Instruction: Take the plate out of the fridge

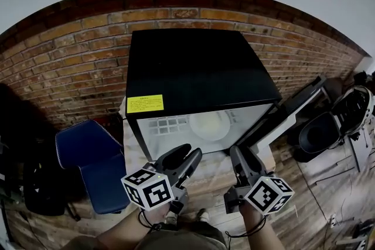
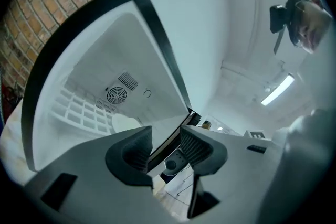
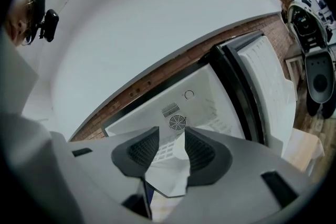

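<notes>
A black mini fridge [image 1: 199,70] stands against the brick wall with its door [image 1: 296,105] swung open to the right. Its white inside shows a pale round plate [image 1: 210,125] lying on the floor of the compartment. The plate [image 2: 125,123] also shows low in the left gripper view, under the fan grille. My left gripper [image 1: 190,155] and right gripper [image 1: 237,154] hover side by side just in front of the opening, short of the plate. Both are open, the left gripper [image 2: 165,145] and the right gripper [image 3: 172,150] with nothing between their pads.
A blue chair [image 1: 94,158] stands left of the fridge. Dark chairs and gear [image 1: 334,120] crowd the right, beyond the open door. A yellow label [image 1: 145,103] marks the fridge's top front edge. The floor is light wood.
</notes>
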Tool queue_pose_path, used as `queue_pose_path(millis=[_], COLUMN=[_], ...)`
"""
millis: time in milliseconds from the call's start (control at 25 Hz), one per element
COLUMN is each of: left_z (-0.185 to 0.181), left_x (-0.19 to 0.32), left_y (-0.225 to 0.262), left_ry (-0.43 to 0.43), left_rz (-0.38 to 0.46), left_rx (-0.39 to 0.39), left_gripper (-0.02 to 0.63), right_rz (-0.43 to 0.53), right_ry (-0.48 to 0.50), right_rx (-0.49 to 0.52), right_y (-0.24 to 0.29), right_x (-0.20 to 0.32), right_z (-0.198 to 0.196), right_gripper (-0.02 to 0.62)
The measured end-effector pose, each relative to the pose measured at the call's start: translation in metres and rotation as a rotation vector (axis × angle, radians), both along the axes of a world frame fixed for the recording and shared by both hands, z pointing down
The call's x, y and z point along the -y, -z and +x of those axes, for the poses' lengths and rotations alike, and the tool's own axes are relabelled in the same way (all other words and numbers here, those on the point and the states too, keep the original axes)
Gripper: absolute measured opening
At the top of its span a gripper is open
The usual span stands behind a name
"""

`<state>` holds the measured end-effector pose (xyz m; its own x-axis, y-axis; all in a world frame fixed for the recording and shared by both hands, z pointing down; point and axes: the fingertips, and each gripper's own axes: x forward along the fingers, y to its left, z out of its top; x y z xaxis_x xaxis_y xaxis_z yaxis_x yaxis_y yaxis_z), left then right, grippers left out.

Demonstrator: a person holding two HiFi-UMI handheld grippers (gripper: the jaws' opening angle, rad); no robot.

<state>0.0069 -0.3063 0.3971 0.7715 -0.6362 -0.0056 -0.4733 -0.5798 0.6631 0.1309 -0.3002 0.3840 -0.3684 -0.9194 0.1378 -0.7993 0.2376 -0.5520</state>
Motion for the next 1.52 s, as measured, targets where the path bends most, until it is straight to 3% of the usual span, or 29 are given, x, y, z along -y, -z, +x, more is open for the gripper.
queue_pose_path(millis=[240, 640, 960, 1160, 1360, 1520], left_z=[0.007, 0.022, 0.028, 0.032, 0.035, 0.037], left_x=[0.020, 0.046, 0.064, 0.073, 0.076, 0.078], left_y=[-0.025, -0.057, -0.081, -0.095, -0.104, -0.110], left_ry=[0.024, 0.134, 0.198, 0.222, 0.240, 0.249], left_rz=[-0.172, -0.278, -0.371, -0.433, -0.477, -0.516], left_rx=[-0.154, -0.186, -0.267, -0.341, -0.392, -0.433], left_gripper=[0.178, 0.180, 0.180, 0.179, 0.176, 0.139], right_rz=[-0.095, -0.228, -0.306, -0.377, -0.406, -0.423], right_ry=[0.043, 0.124, 0.184, 0.201, 0.200, 0.201], right_rx=[0.037, 0.166, 0.281, 0.416, 0.470, 0.531], right_y=[-0.036, -0.081, -0.107, -0.118, -0.125, -0.128], right_x=[0.029, 0.065, 0.085, 0.091, 0.097, 0.100], right_z=[0.008, 0.025, 0.023, 0.019, 0.017, 0.013], right_gripper=[0.149, 0.161, 0.161, 0.160, 0.155, 0.127])
